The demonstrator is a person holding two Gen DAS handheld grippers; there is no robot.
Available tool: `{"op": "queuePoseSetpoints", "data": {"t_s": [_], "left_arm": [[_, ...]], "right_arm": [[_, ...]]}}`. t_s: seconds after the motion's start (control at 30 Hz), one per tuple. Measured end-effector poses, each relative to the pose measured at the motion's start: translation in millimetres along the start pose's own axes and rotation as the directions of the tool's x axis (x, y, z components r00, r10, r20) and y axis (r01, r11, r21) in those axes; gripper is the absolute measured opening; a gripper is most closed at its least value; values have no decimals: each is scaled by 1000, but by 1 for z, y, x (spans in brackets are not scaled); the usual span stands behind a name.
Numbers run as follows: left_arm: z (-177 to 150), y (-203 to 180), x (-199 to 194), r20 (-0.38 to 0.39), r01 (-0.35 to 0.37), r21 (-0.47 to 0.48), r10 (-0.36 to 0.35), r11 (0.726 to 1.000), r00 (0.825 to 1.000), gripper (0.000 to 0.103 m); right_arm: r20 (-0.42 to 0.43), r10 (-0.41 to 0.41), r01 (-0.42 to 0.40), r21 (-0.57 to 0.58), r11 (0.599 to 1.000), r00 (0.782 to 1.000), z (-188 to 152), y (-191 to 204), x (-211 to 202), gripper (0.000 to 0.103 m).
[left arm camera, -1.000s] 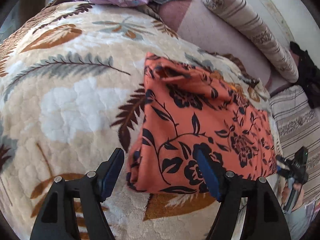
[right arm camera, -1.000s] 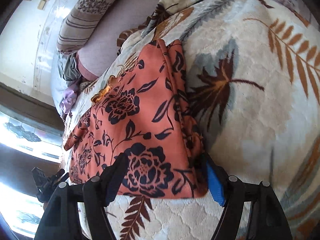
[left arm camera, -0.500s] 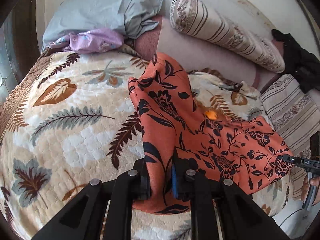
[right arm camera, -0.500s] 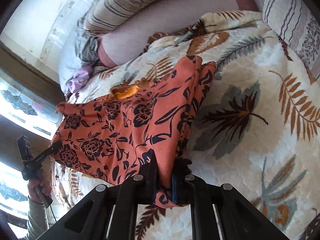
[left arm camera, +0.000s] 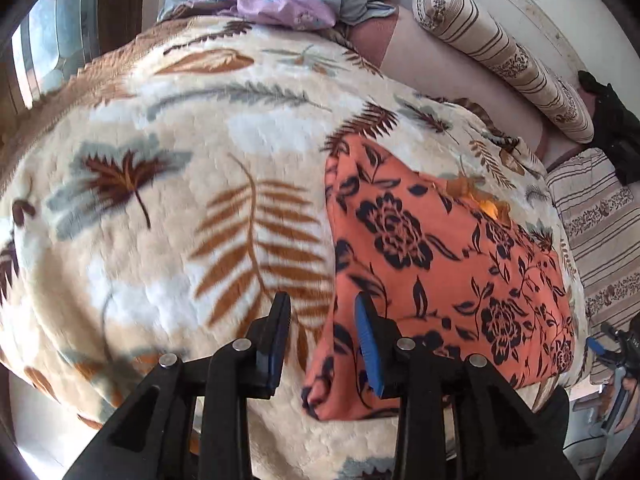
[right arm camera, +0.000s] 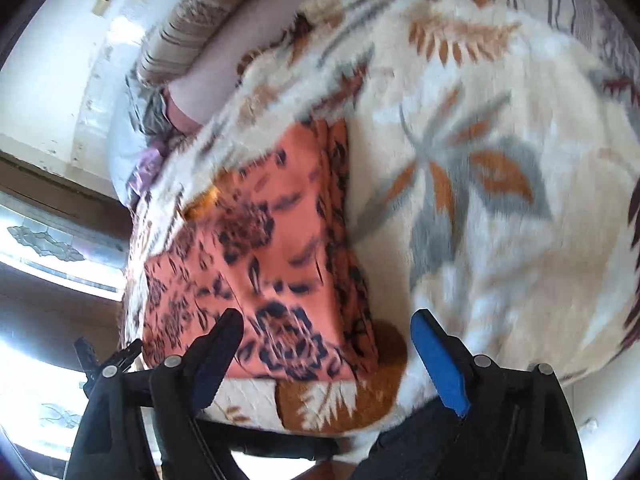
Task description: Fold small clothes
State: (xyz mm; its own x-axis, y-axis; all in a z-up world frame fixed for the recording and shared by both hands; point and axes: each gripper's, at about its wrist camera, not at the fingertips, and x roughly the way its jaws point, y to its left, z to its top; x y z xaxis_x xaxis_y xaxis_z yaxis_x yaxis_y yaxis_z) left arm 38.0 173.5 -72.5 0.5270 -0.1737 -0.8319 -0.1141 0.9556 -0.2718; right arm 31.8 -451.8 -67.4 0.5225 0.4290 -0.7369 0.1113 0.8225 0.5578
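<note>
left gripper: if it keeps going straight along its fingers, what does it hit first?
Probably the leaf-print blanket, right beside the left edge of the orange floral garment. The left gripper, jaws opening, holds nothing. Depth is unclear.

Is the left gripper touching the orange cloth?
Cannot tell. In the left wrist view the opening left gripper has its blue pad overlapping the orange cloth edge; no gap or contact shows.

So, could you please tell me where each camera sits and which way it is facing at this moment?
Left wrist: on the left hand-held gripper, looking down across the leaf-print blanket at the orange floral garment; jaws opening, nothing between them.
Right wrist: on the right hand-held gripper, looking down at the garment's near edge; jaws opening, clear of the cloth.
Shared: garment, blanket, striped bolster.
</note>
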Motion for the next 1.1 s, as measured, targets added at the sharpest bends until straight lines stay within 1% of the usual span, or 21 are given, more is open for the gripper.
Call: {"op": "queuePoseSetpoints", "data": {"t_s": [0.03,0.1,0.17,0.2,0.23,0.27,0.3,0.4,0.43,0.47,0.6,0.7,0.8,0.83,0.9,0.93,0.97,1.03,1.1], "left_arm": [[9,0,2,6,4,-4,-4,1000,1000,35],[25,-2,8,16,49,-9,-49,999,999,35],[38,-9,22,-7,57,-1,-57,998,998,35],[41,-12,28,-11,67,11,-67,998,998,35],[45,-14,35,-16,66,20,-65,998,998,35],[48,-18,43,-25,55,24,-54,998,998,35],[53,-22,50,-32,54,26,-53,998,998,35],[64,-29,67,-49,64,39,-62,997,997,35],[66,-30,70,-55,61,48,-59,997,997,35],[68,-32,73,-60,62,56,-59,997,996,35],[72,-36,83,-62,50,86,-45,995,997,36],[78,-38,91,-58,35,102,-29,994,998,36],[83,-40,100,-68,19,109,-11,994,998,37],[84,-40,101,-68,14,106,-7,994,998,37],[86,-39,101,-63,4,105,3,994,998,39],[87,-38,99,-56,0,105,6,995,998,39],[87,-38,96,-46,6,105,-1,994,999,40],[87,-36,90,-26,-2,107,5,994,1000,44],[87,-33,87,-5,-10,107,10,994,1000,44]], "right_arm": [[9,7,-7,-23,1000,1000,10,7,2,88],[-30,36,-38,-59,998,999,29,22,23,87],[-48,-2,-4,-125,992,999,41,37,48,86],[-49,-28,20,-145,989,998,45,40,58,81],[-56,-41,33,-138,990,998,51,39,70,60],[-65,-62,54,-122,991,996,61,34,82,31],[-68,-85,76,-114,991,994,69,31,92,28],[-85,-141,128,-144,981,986,80,29,116,29],[-84,-143,129,-147,981,986,82,30,120,29],[-83,-138,125,-145,982,987,85,30,122,32],[-77,-154,141,-152,978,985,88,30,128,33],[-88,-160,143,-170,975,983,88,31,132,33],[-88,-158,143,-158,977,983,89,29,135,33],[-86,-153,139,-150,979,984,90,28,135,35],[-80,-141,128,-144,981,987,90,30,133,43],[-73,-129,117,-149,982,989,89,32,130,60],[-60,-123,112,-157,981,991,89,35,127,69],[-28,-142,135,-172,976,989,89,40,120,74],[-23,-133,127,-163,978,991,90,39,118,74]]}}
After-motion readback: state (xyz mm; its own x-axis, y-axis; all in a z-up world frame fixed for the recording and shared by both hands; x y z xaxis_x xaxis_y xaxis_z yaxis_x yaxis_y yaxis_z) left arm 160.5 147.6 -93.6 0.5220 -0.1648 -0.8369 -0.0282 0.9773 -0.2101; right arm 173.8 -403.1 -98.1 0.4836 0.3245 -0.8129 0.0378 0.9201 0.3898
